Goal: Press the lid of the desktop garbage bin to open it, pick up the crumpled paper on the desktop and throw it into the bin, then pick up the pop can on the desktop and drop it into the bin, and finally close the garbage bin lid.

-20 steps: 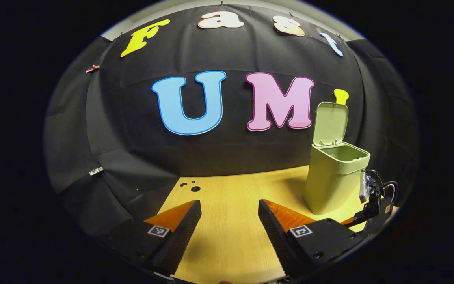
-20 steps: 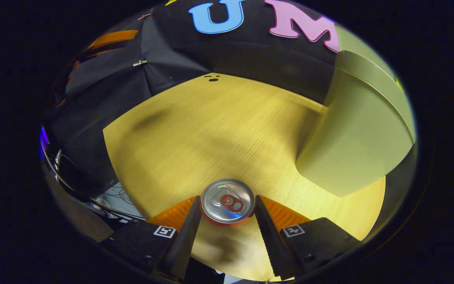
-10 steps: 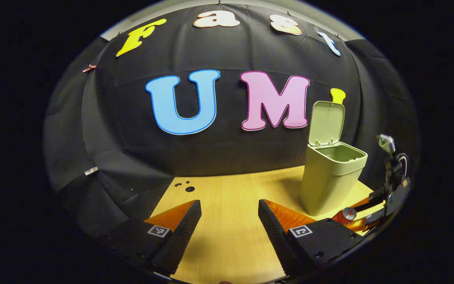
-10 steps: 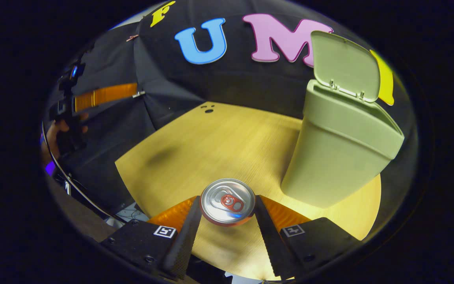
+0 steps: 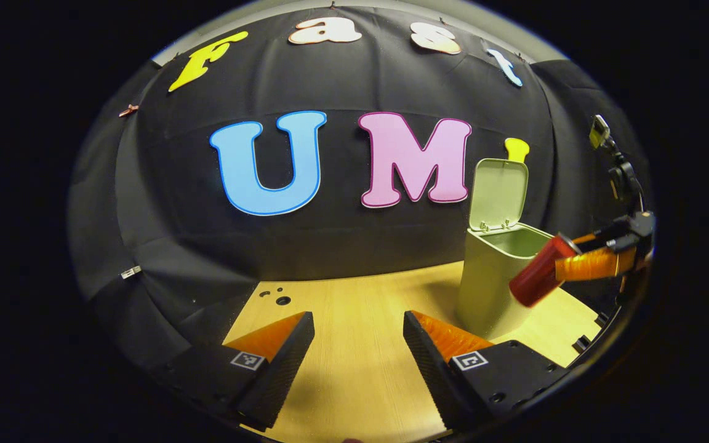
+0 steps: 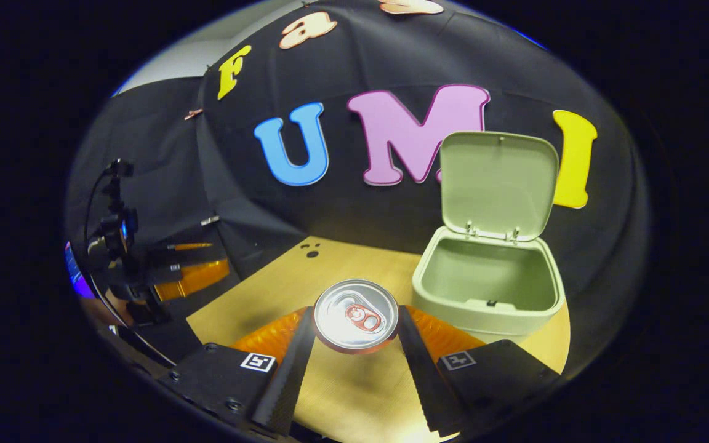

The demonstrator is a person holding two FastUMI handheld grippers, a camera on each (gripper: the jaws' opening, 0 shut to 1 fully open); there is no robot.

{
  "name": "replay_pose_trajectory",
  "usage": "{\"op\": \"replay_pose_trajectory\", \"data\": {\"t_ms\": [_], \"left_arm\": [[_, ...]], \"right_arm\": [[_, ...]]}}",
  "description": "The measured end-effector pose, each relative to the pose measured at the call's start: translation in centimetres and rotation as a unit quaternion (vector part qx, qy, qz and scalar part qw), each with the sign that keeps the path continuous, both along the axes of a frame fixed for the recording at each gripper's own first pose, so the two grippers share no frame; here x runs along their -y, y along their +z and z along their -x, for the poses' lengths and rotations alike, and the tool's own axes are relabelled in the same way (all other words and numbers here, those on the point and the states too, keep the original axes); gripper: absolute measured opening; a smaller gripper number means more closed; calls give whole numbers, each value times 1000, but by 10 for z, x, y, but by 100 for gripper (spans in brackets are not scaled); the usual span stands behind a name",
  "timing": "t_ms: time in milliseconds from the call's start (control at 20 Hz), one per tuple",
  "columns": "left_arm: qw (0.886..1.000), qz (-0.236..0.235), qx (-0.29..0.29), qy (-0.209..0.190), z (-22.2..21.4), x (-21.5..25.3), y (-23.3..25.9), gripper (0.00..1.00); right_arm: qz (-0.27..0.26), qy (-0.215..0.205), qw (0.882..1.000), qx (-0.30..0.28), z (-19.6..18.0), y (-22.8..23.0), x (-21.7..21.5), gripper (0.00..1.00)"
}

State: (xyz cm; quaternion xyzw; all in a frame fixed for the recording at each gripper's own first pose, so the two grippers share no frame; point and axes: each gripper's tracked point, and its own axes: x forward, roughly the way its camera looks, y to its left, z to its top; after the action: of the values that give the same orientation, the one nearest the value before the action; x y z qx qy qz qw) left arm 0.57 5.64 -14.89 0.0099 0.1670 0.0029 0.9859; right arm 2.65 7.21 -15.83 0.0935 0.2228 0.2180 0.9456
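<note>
Lifted off the worktop (image 6: 342, 394) within the last second, the pop can (image 6: 356, 315), clamped in the right tool (image 6: 354, 335), nears the open-lidded bin (image 6: 487, 289); the left tool (image 5: 357, 351) waits, fingers apart.

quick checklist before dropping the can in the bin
1. Lid open and upright: ok.
2. Right gripper shut on can, both fingers pressing: ok.
3. Can over the bin opening: not ok, it is short of the rim, on the near side.
4. Bin mouth unobstructed: ok.
5. Left gripper open and away from bin: ok.
6. Paper inside bin: cannot tell.
</note>
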Motion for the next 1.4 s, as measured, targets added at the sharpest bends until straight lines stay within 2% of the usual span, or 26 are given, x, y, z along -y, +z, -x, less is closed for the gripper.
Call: {"op": "replay_pose_trajectory", "data": {"t_ms": [300,400,600,850,1400], "left_arm": [[1000,5,-1,-3,-6,6,-3,95],[1000,3,-2,-1,-8,5,-4,94],[1000,1,-5,7,-5,1,-5,94],[1000,-1,-11,20,-5,-5,-8,94],[999,-7,-22,36,-9,-17,-15,94]], "right_arm": [[-22,-66,997,45,-53,39,49,81],[-35,-90,994,53,-59,45,59,81],[-17,-134,991,24,-93,23,91,81],[28,-131,991,-19,-109,-16,97,81],[64,-103,990,-76,-125,-63,84,83]]}}
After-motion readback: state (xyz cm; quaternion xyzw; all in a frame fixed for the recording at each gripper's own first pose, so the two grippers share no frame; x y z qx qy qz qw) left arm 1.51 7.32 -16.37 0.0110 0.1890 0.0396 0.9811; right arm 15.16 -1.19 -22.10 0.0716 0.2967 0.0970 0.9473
